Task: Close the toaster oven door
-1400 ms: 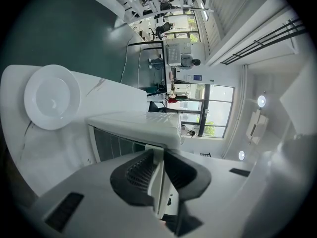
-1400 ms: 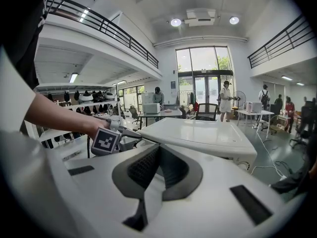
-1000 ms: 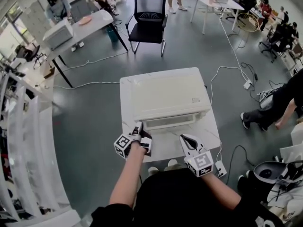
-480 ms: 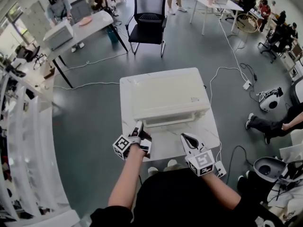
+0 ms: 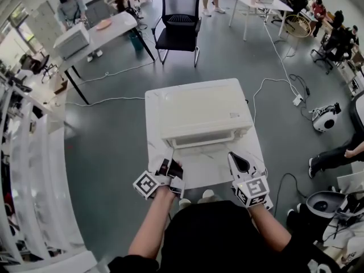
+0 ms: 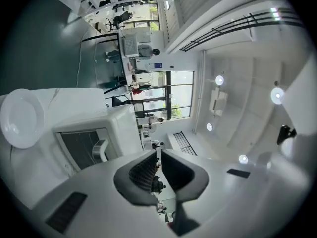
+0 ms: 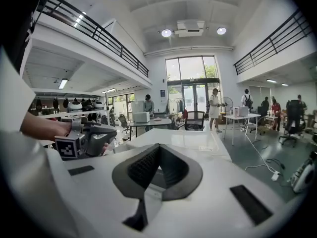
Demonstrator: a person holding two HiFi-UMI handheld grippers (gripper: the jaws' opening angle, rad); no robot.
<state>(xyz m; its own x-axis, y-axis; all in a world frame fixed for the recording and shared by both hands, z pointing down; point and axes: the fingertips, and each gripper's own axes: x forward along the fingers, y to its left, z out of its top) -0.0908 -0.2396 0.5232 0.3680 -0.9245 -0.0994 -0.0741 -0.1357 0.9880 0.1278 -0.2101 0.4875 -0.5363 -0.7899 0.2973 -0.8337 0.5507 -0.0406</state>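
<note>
Before the closed toaster oven [image 5: 199,115], the empty jaws of the left gripper [image 5: 169,168] have just been closing to a slit, while those of the right gripper [image 5: 235,159] meet.

**Site: open-plan lab / work hall**

Large indoor hall, not a home. Grey floor [image 5: 114,135] with loose cables [image 5: 276,50] and a power strip [image 5: 297,101]. White tables stand well apart, with an office chair [image 5: 181,16] between them. A toaster oven [image 5: 199,115] sits alone on the near table [image 5: 222,172]. A similar white appliance [image 5: 71,40] is on the left table [image 5: 114,26], where a person [image 5: 69,5] stands. Seated people [image 5: 341,36] are at far right, and a white rack [image 5: 28,164] at left. The right gripper view shows a high ceiling with round lights [image 7: 166,32], a railed mezzanine [image 7: 94,31] on both sides and tall end windows [image 7: 190,68].
</note>
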